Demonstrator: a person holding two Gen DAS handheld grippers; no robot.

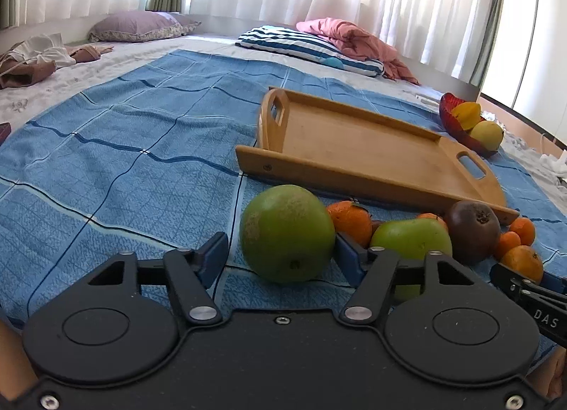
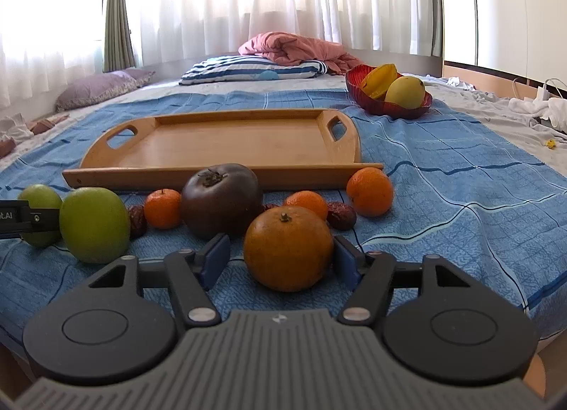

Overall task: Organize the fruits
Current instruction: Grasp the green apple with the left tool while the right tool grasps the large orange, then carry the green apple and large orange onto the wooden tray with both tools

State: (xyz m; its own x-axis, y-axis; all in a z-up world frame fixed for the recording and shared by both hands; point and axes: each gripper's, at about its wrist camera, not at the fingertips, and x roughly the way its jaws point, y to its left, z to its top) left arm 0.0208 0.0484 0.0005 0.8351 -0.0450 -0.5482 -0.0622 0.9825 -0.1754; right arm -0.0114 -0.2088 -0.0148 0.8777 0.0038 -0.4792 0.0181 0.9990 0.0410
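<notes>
Left tongs (image 1: pixel 281 255) half-open astride green fruit (image 1: pixel 287 233), right tongs (image 2: pixel 281 255) likewise astride orange (image 2: pixel 287 248), neither gripped, presumably destined for wooden tray (image 2: pixel 226 140).

Daylight pours through sheer white curtains (image 2: pixel 248 2) along the far wall, so bright they wash out to plain white — glare strongest at far left. The blue bedspread (image 1: pixel 124 147) is evenly lit, and the fruit casts only soft, faint shadows toward the near side. Both views are sharp in the middle — straight lines bow near the edges, and the corners darken.
</notes>
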